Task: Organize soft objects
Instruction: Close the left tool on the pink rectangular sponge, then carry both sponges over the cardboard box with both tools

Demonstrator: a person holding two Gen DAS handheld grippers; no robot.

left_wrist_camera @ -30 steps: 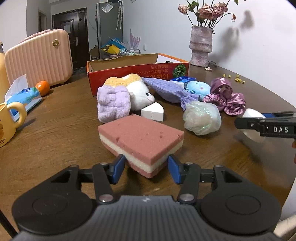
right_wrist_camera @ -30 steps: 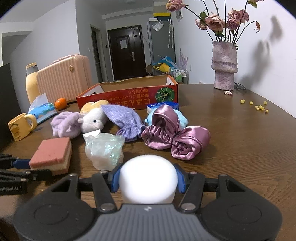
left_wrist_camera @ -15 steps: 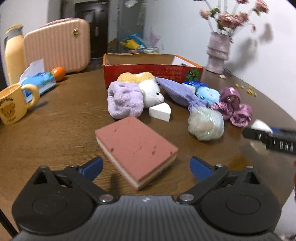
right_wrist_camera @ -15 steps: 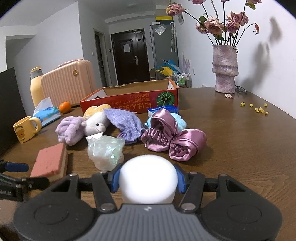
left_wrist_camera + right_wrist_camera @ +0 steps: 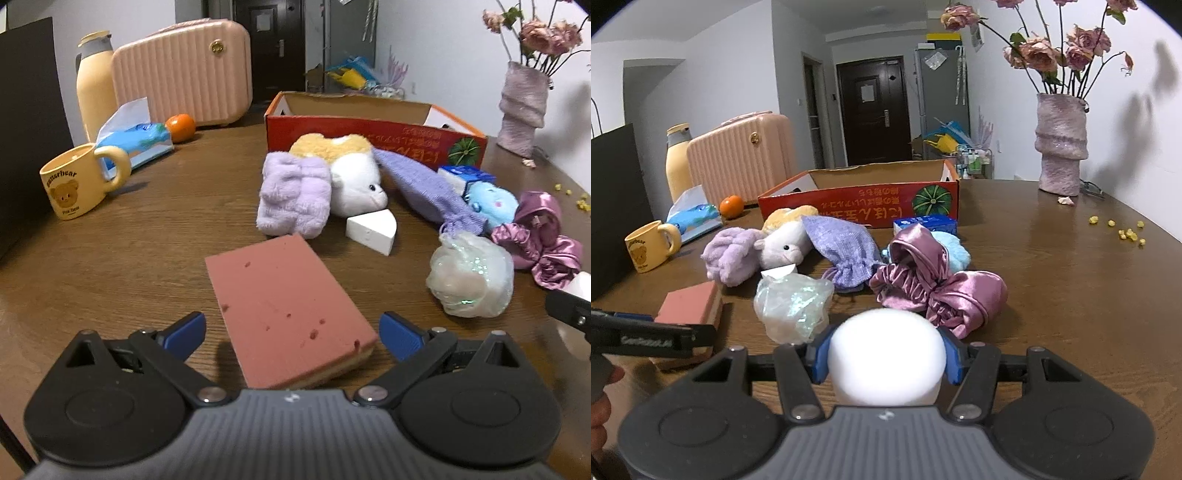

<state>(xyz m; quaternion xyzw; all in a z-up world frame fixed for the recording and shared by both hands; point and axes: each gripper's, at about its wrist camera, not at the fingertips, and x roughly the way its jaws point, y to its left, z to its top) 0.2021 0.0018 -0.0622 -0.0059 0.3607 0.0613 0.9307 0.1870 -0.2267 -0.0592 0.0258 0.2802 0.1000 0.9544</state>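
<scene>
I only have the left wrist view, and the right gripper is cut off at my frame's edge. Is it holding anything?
Observer: Yes. The right gripper is shut on a white foam ball, with a blue pad pressing on each side.
Operator: What sits between that ball and the box?
Observer: The pink satin bonnet lies on the table straight ahead of the ball. The red cardboard box is further back, beyond it.

Pink sponge (image 5: 284, 306), white ball (image 5: 886, 363), perhaps iridescent pouf (image 5: 469, 275).
</scene>
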